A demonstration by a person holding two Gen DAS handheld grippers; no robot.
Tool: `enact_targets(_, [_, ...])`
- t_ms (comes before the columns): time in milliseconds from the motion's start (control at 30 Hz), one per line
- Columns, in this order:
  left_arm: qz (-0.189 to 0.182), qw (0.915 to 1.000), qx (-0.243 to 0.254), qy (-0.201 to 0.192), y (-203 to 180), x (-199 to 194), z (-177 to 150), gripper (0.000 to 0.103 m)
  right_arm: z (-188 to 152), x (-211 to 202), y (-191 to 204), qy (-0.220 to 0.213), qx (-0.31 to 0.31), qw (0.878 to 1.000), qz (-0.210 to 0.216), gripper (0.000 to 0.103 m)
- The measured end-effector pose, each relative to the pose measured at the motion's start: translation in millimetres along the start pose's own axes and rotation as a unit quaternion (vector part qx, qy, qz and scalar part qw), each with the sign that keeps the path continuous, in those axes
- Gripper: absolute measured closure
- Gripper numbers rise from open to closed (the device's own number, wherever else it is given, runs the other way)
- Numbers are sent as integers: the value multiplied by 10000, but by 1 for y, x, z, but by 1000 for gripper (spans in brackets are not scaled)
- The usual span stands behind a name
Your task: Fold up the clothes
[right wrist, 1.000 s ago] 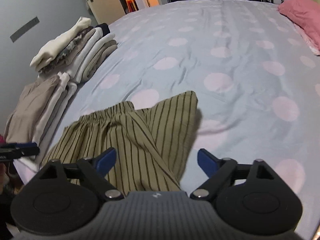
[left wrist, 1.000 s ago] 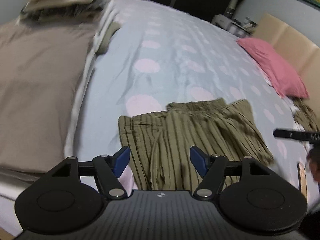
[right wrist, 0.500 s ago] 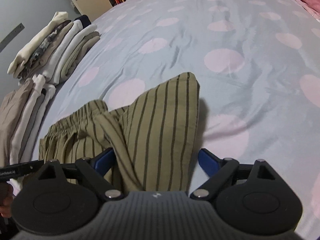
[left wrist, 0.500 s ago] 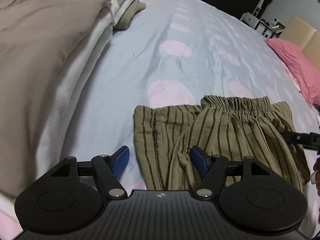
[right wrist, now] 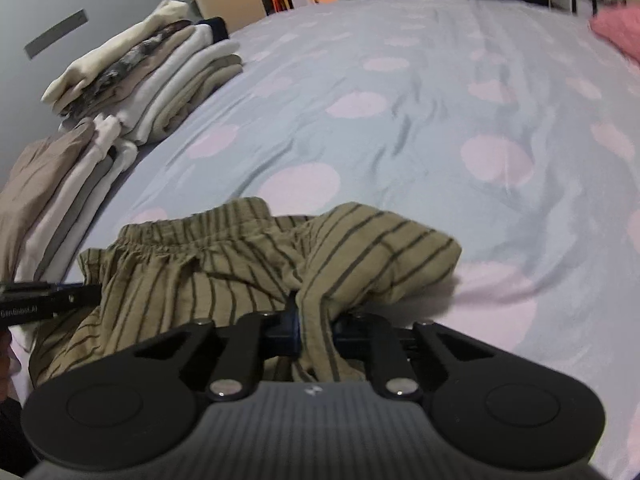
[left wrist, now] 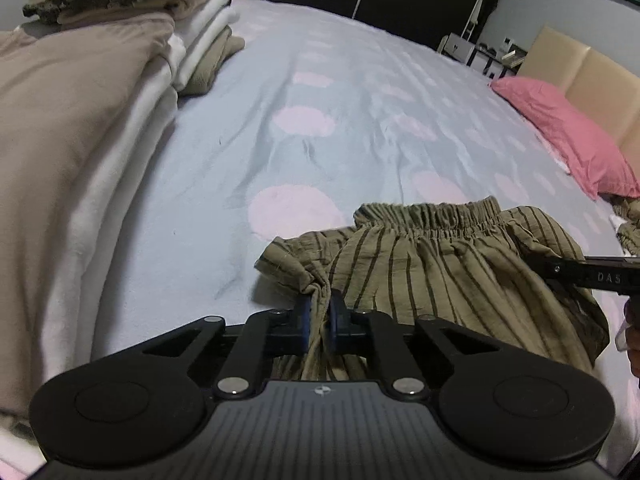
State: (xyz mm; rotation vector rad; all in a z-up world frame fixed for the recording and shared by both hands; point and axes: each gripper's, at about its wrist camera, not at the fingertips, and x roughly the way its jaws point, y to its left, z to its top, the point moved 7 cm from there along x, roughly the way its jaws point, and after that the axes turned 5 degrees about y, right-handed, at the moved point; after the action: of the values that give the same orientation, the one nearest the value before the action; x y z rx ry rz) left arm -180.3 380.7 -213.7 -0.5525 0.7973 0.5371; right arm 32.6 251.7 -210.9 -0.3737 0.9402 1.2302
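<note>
Both claws just closed; left claw (left wrist: 319,316) now clamped on striped trousers (left wrist: 440,264) at near-left edge, right claw (right wrist: 316,320) clamped on near-right edge; trousers lie on bed (left wrist: 340,100), well short of folded stack (right wrist: 152,76); judged ready for fold.

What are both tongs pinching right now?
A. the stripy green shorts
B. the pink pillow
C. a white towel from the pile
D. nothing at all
A: the left tongs and the right tongs have just closed, each with a bunch of the stripy green shorts squeezed between its blue pads.
</note>
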Motion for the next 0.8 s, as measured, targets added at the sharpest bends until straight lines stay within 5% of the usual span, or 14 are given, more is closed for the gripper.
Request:
enact_targets(400, [86,9924,145,-1218,-5,-107,31,101,26,-98,51,-903,-305,9954,-80,92])
enact_targets(800, [756,9815,102,-1755,80,-242,104,101,101,-134,178,-1370,-605,9859,746,92])
